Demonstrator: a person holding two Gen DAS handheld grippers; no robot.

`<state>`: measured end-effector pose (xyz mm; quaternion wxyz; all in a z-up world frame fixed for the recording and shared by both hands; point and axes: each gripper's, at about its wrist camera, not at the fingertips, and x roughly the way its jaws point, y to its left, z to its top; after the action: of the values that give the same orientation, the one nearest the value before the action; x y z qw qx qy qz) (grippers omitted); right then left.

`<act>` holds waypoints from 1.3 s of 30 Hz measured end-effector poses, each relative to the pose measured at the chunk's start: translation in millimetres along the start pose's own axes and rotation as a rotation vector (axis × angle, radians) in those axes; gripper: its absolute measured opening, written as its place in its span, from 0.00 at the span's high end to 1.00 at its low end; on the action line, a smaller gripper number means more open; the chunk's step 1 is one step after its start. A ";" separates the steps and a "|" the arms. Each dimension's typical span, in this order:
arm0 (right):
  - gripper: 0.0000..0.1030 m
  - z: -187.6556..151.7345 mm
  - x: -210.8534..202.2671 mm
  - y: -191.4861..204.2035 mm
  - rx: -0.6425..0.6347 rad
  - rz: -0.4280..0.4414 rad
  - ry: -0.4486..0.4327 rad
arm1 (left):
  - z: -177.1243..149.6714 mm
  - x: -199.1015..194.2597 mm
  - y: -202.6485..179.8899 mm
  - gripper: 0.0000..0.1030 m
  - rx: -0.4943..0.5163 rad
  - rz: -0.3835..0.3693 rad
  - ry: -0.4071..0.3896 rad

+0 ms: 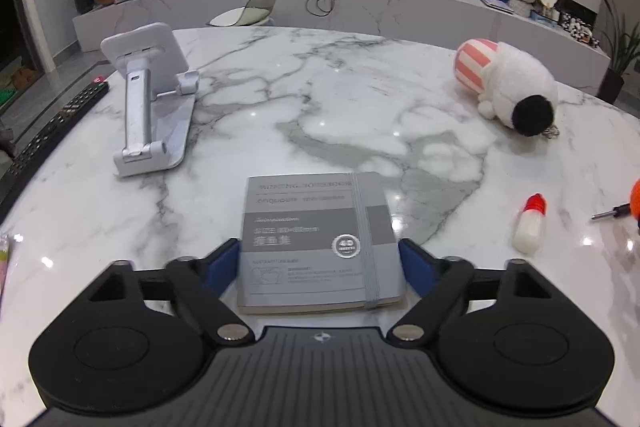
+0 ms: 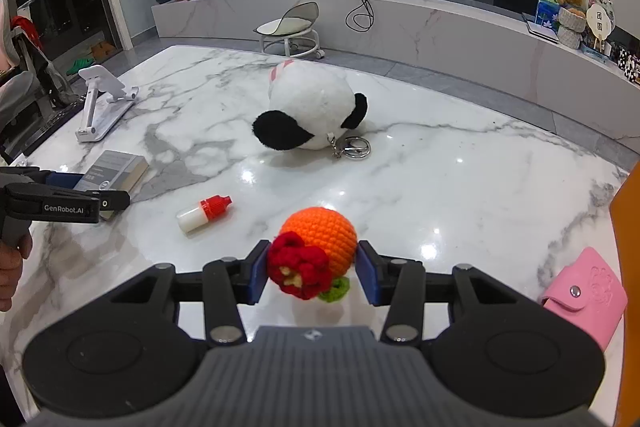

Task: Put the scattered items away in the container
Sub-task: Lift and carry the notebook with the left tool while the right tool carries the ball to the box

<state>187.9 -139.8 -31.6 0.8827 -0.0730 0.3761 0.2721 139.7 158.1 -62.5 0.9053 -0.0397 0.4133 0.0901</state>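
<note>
A grey notebook (image 1: 320,243) with an elastic band lies flat on the marble table (image 1: 320,99). My left gripper (image 1: 320,263) straddles it, with a blue pad pressed against each long side. In the right wrist view the same gripper (image 2: 100,205) sits at the notebook (image 2: 116,167). My right gripper (image 2: 312,271) is shut on a crocheted orange ball (image 2: 324,235) with a red flower, just above the table. An orange wall (image 2: 628,267), possibly the container, shows at the far right edge.
A panda plush (image 2: 316,107) with a keyring lies mid-table. A small white bottle with a red cap (image 2: 204,213) lies between the grippers. A pink snap pouch (image 2: 584,303) is at right. At the left edge are a white phone stand (image 1: 152,95) and a black remote (image 1: 52,131).
</note>
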 end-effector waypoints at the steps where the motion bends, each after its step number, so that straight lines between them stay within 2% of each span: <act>1: 0.53 0.1 -0.6 -0.1 0.000 0.000 -0.001 | 0.1 -0.3 0.0 0.07 0.001 0.001 0.002; 13: 0.53 7.6 -15.1 -4.5 0.005 -0.004 -0.037 | 7.2 -17.9 -4.1 0.08 0.016 -0.021 -0.014; 23: 0.53 27.0 -52.2 -18.3 0.021 -0.027 -0.123 | 28.7 -65.6 -19.6 0.08 -0.020 -0.088 -0.123; 29: 0.53 46.3 -86.4 -34.1 0.047 -0.053 -0.202 | 46.9 -101.1 -45.9 0.08 -0.032 -0.151 -0.204; 39: 0.53 64.5 -145.4 -69.1 0.110 -0.098 -0.324 | 76.6 -137.5 -115.5 0.08 0.050 -0.248 -0.281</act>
<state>182.4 -238.3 111.1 0.9466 0.0020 0.2393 0.2162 130.8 38.1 91.3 0.9589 -0.0547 0.2770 -0.0278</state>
